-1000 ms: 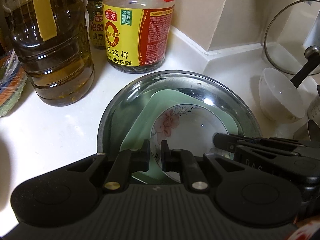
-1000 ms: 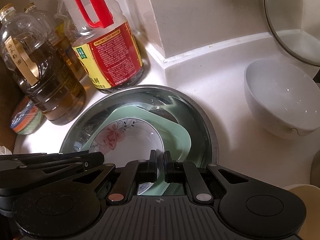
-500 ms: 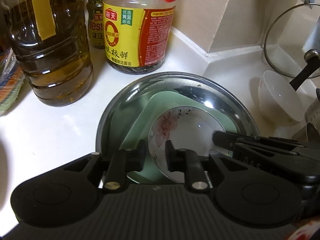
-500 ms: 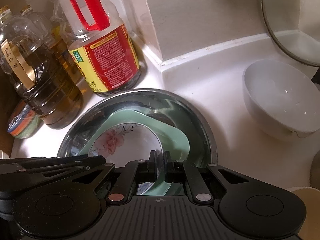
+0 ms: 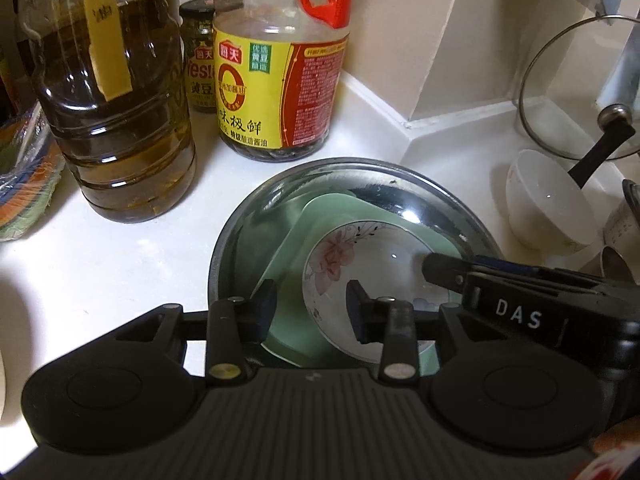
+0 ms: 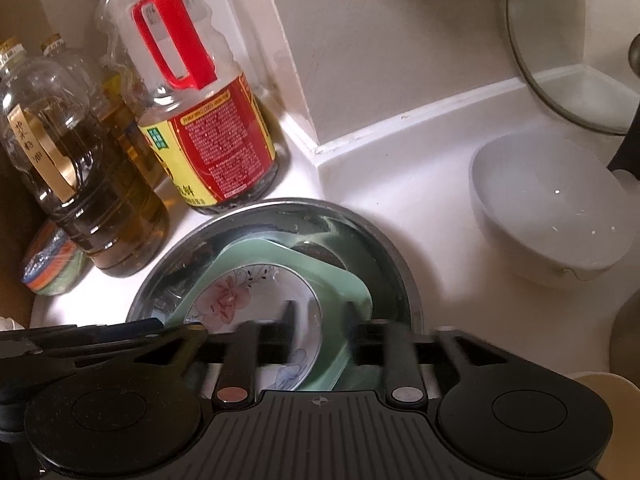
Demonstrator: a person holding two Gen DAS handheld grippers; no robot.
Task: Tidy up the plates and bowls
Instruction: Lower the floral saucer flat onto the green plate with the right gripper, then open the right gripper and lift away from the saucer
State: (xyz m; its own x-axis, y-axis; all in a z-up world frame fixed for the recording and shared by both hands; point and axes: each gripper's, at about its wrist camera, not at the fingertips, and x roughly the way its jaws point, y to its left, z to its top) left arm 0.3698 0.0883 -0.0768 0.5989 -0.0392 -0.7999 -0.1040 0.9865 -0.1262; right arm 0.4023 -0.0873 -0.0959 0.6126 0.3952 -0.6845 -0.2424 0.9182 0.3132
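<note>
Dim warm indoor light; glare on round steel basin point(image 5: 440, 200); fisheye bending at edges; right view's black fingers point(image 6: 289, 332) motion-blurred.

Floral bowl point(image 5: 360, 256) nests in green dish point(image 5: 340, 212) — both inside steel basin point(image 5: 248, 224).

Your right gripper point(image 6: 320, 330), jaws just opening, straddles floral bowl point(image 6: 256, 300) rim nested in green plate point(image 6: 340, 280), steel basin point(image 6: 400, 276).

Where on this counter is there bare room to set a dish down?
Bare counter lies left of the steel basin, in front of the oil bottle; more between basin and white bowl. Crowded along the bottles and far right.
</note>
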